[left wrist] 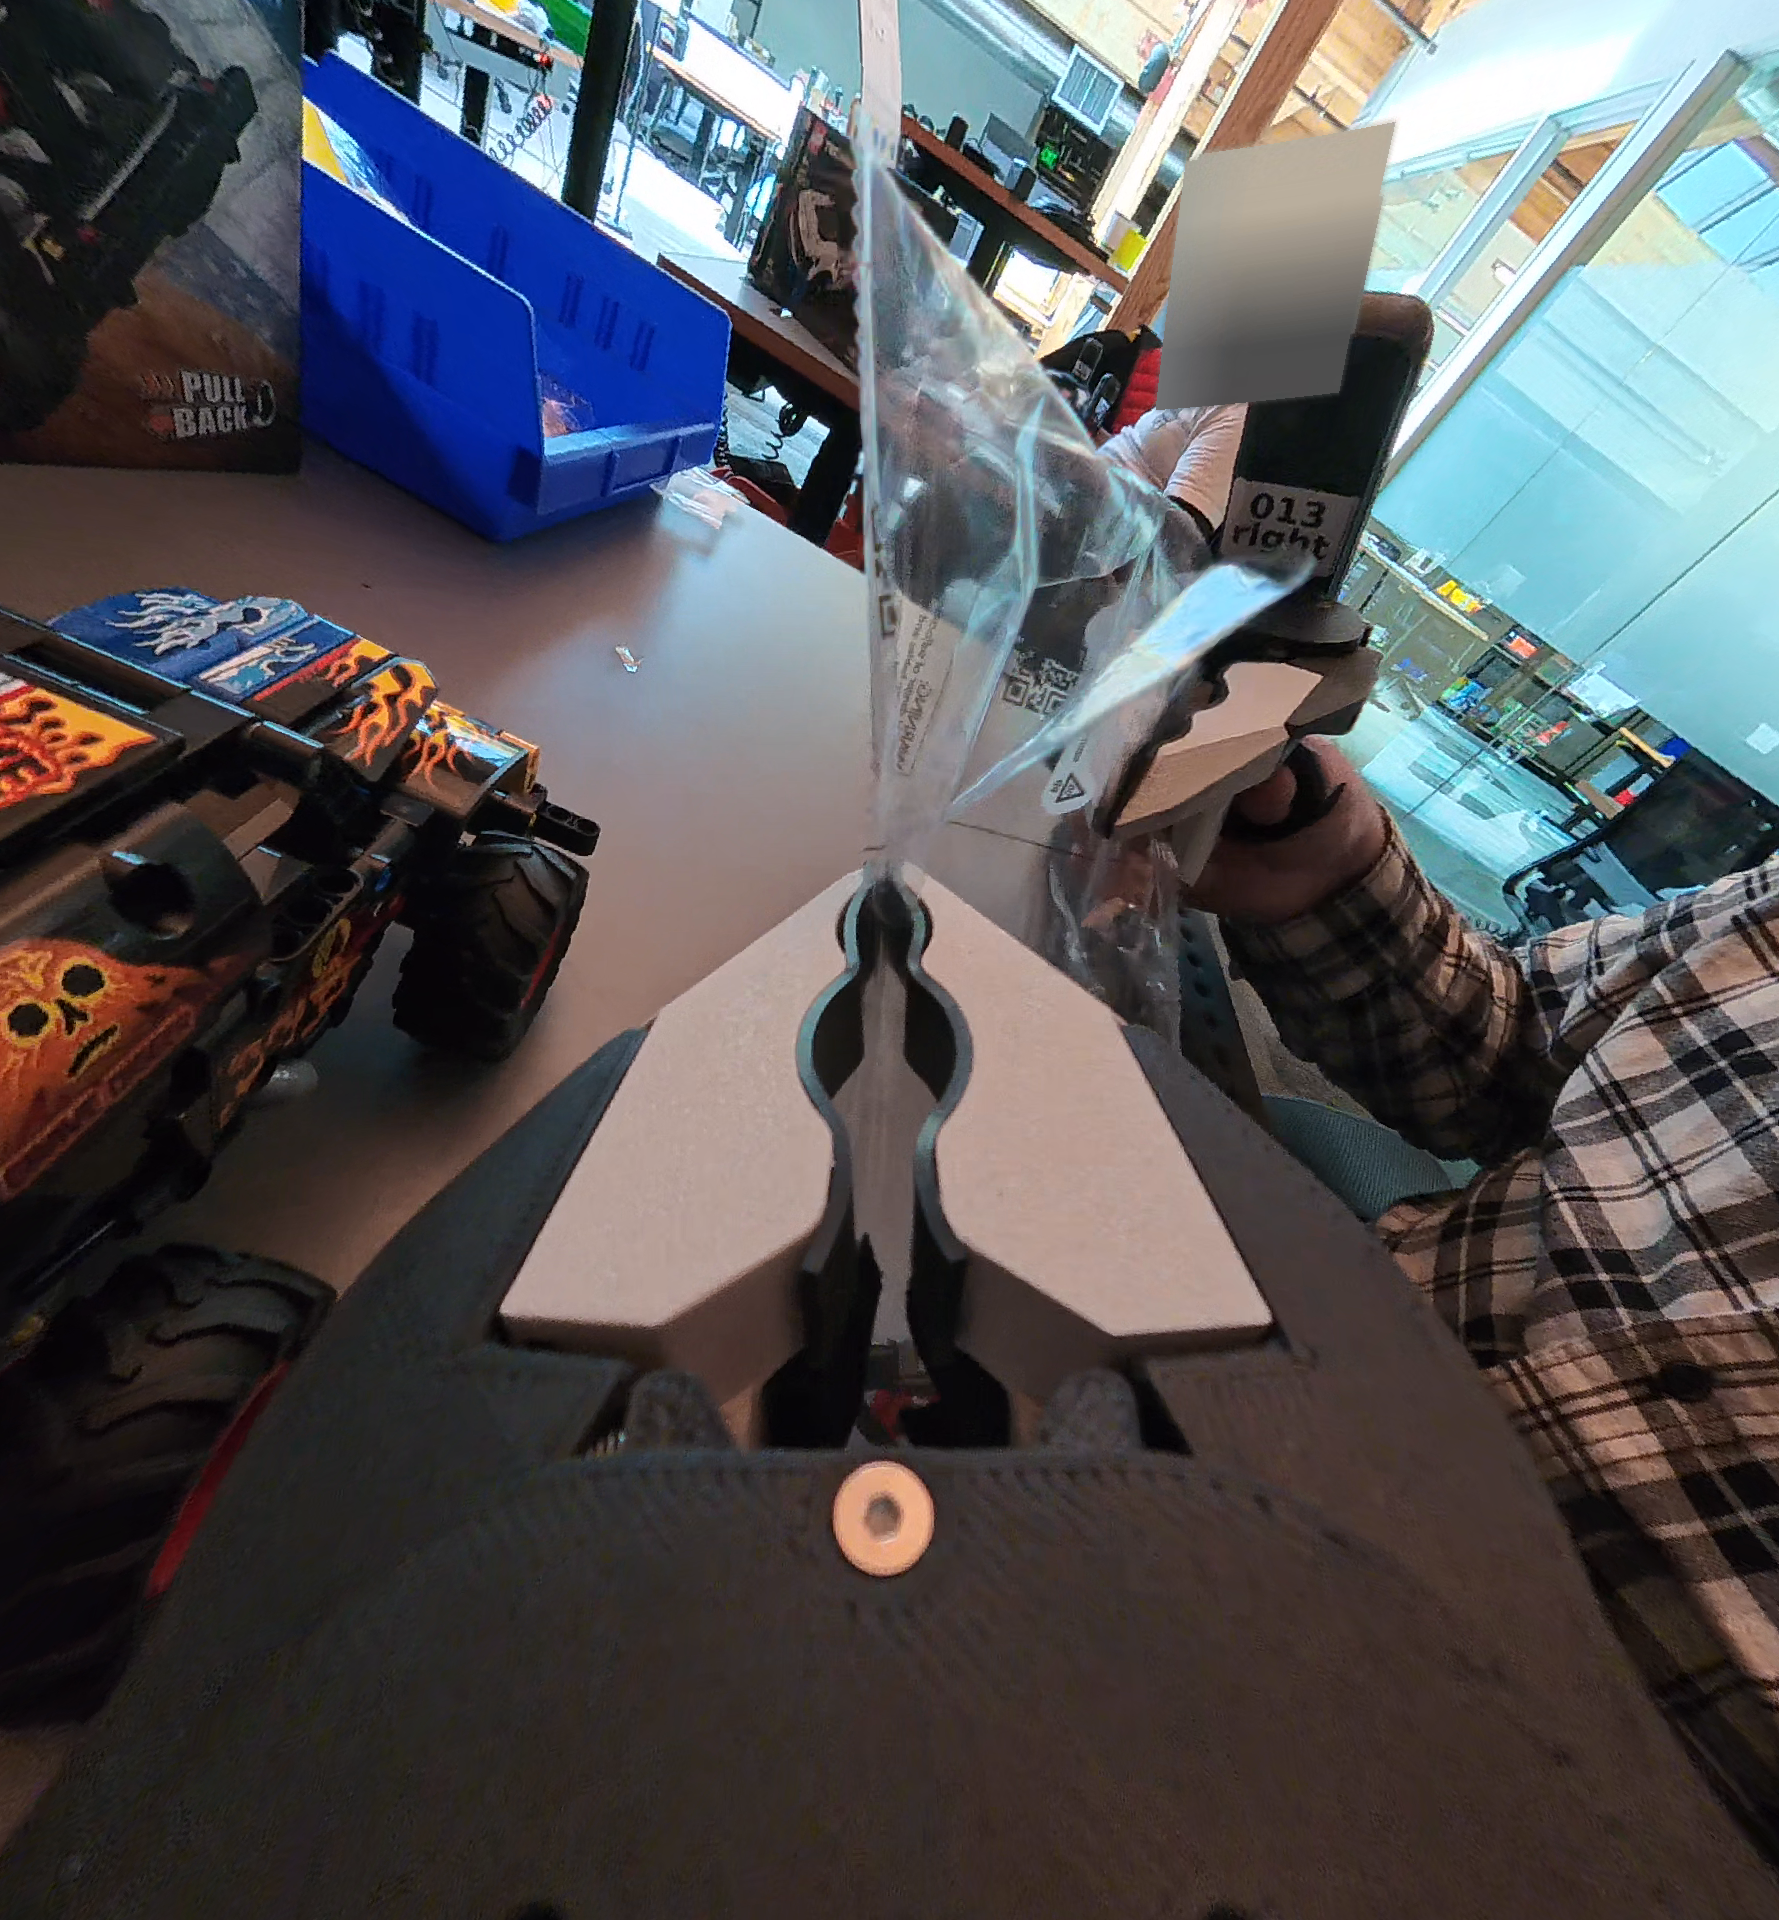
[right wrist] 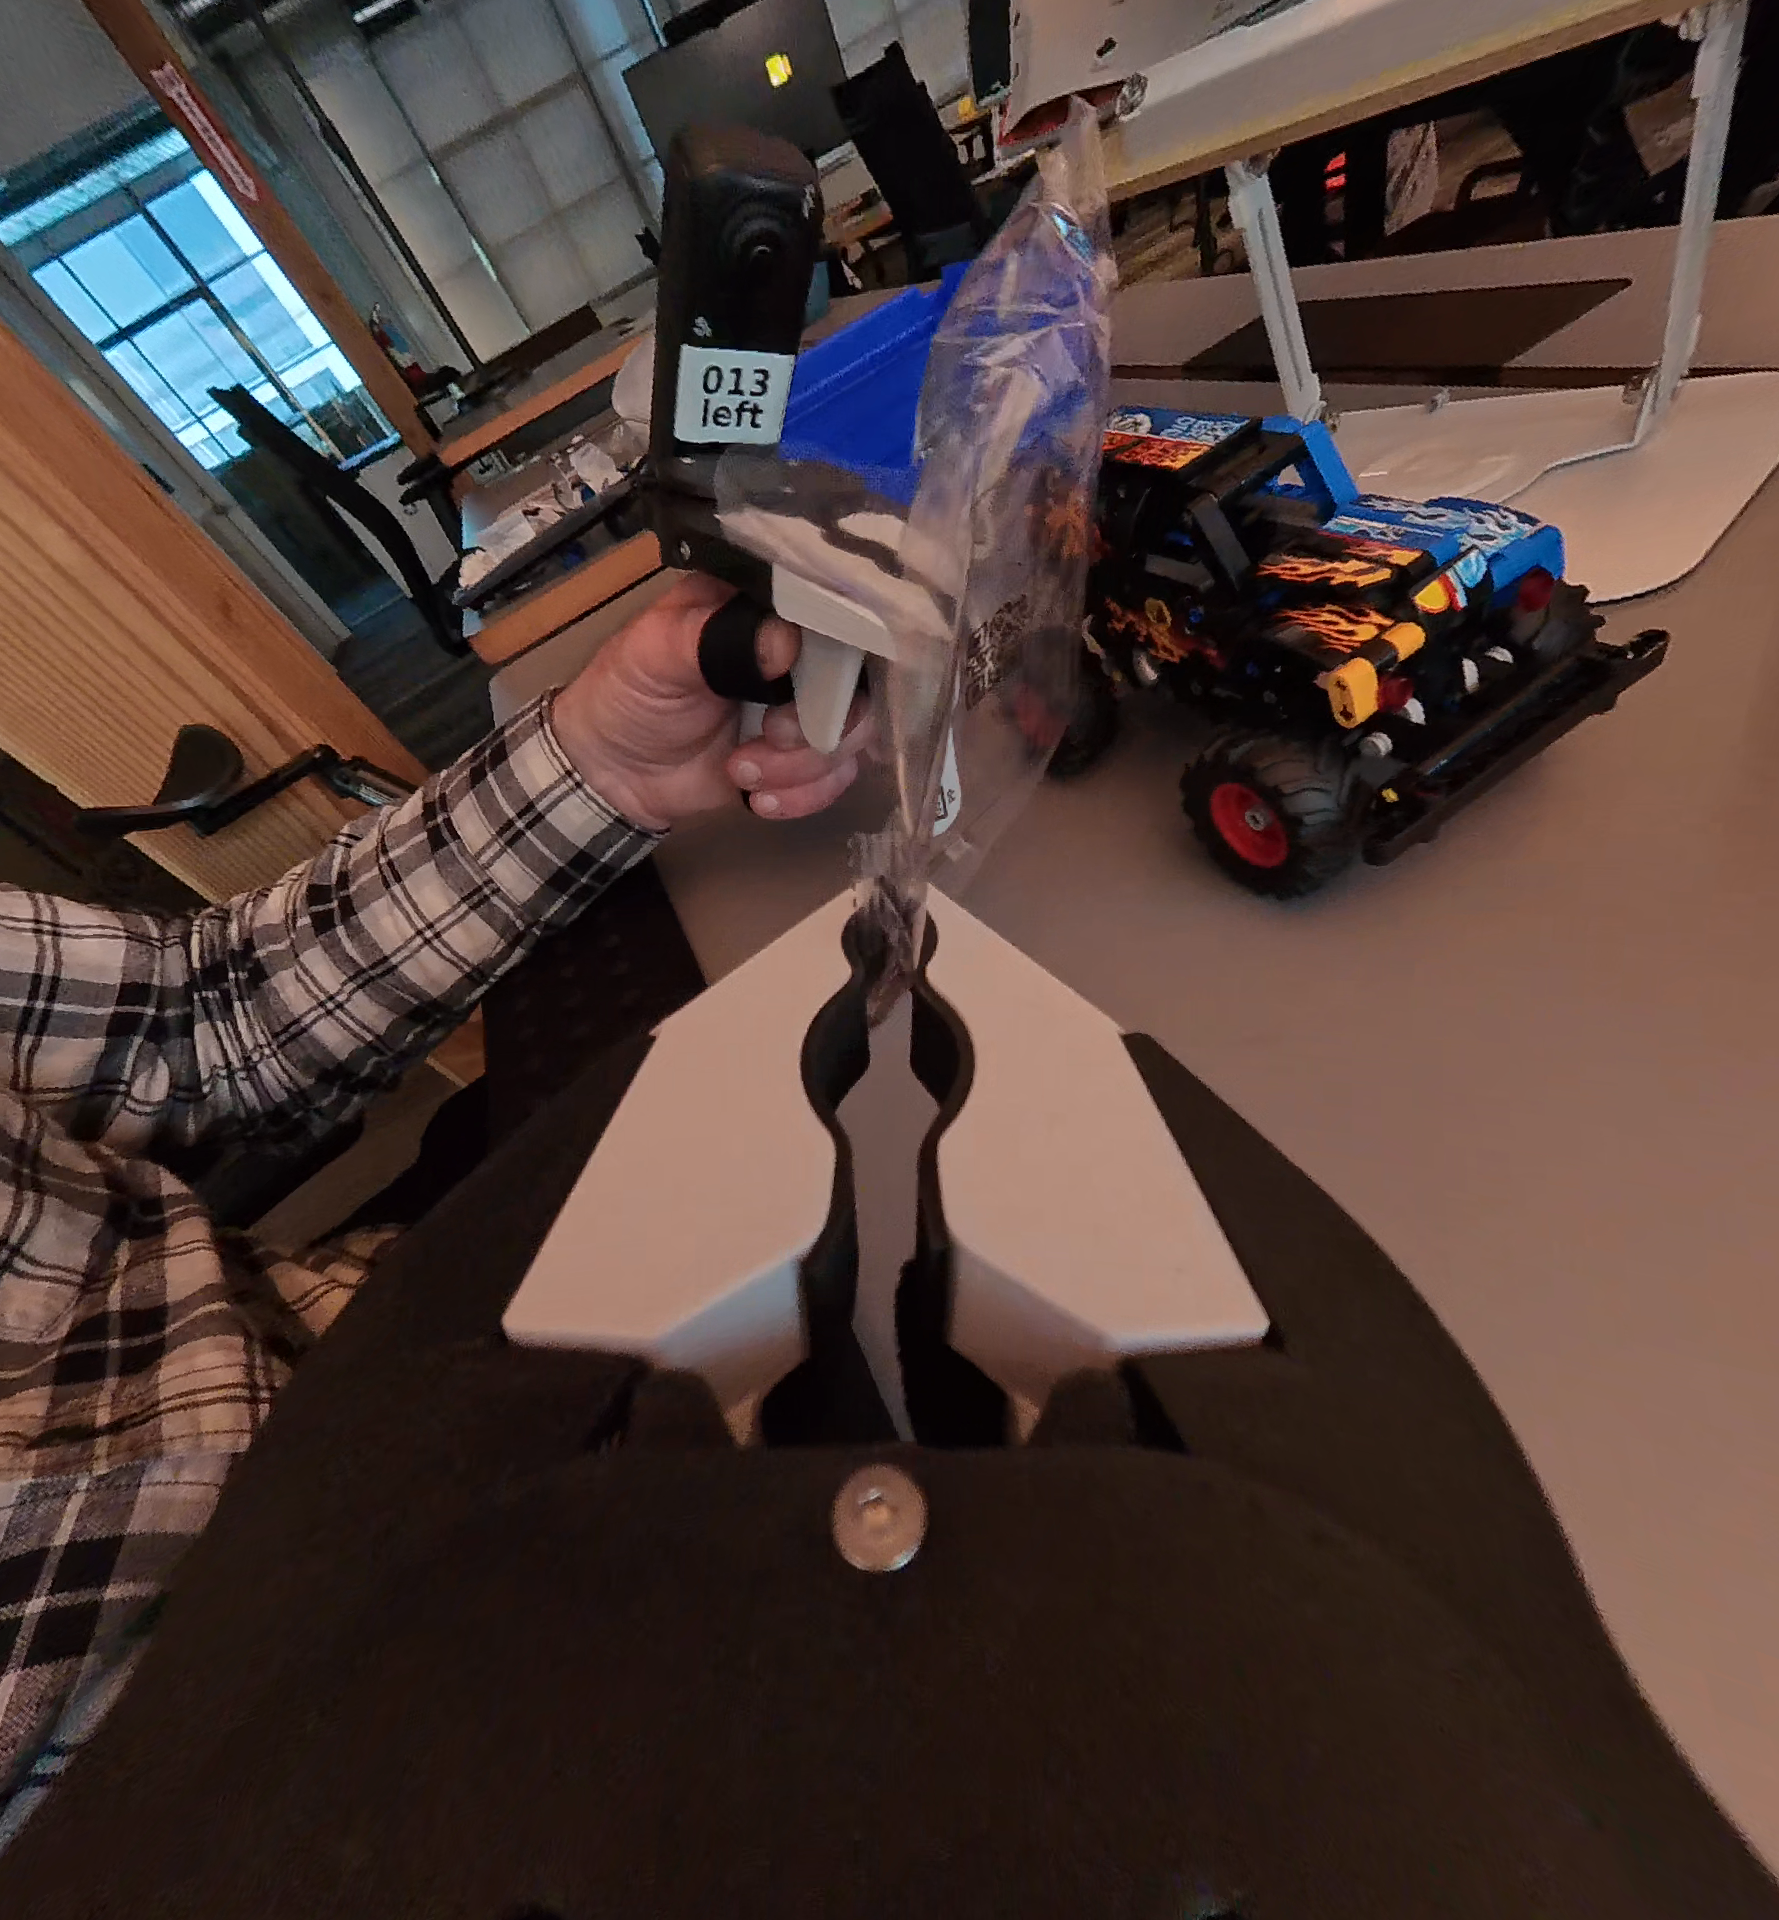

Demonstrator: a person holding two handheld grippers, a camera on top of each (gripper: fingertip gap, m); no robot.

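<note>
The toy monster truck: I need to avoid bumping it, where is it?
The toy monster truck stands on the grey table, right of the clear plastic bag in the right wrist view, before the blue bin.

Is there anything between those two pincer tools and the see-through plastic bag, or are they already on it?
Nothing visible stands between them. The left gripper is shut on one part of the clear plastic bag, and the right gripper is shut on another part. The bag hangs in the air between them, above the table, with the toy truck off to the side.
</note>
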